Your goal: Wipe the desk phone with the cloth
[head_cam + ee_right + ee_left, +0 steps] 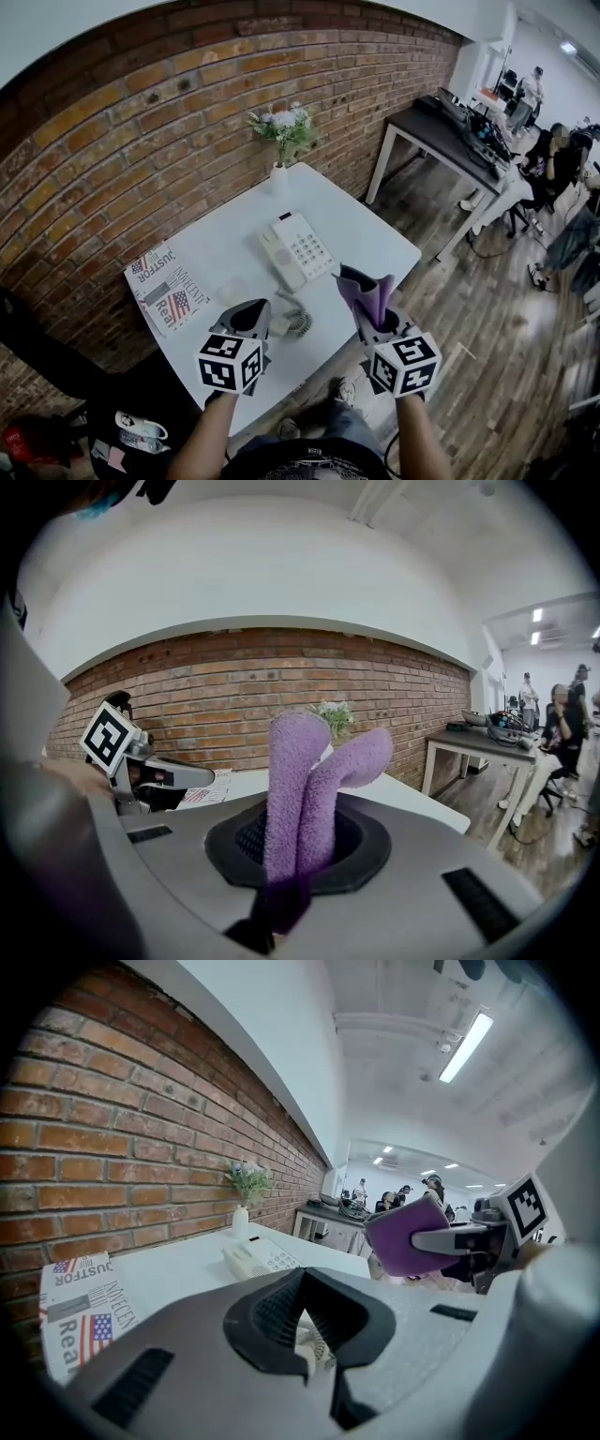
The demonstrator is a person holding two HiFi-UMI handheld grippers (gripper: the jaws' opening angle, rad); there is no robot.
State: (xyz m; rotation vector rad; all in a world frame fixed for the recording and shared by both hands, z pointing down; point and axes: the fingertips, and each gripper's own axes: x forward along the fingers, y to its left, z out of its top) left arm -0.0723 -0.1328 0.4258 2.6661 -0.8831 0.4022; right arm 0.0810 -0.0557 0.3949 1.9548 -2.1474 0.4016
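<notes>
The white desk phone (pixel 296 249) lies in the middle of the white table (pixel 225 234), its coiled cord (pixel 298 323) trailing toward the front edge. My right gripper (pixel 373 314) hangs above the front right edge, shut on a folded purple cloth (pixel 364 292) that sticks up between its jaws (pixel 300 789). My left gripper (pixel 255 317) hovers over the front of the table beside the cord, shut with nothing in it (pixel 314 1330). The left gripper view shows the phone (pixel 258 1258) ahead and the cloth (pixel 408 1237) to the right.
A folded newspaper (pixel 167 289) lies at the table's left corner. A white vase with flowers (pixel 281 141) stands at the back by the brick wall (pixel 141 112). A dark desk (pixel 450 136) and seated people are at the far right, across the wooden floor.
</notes>
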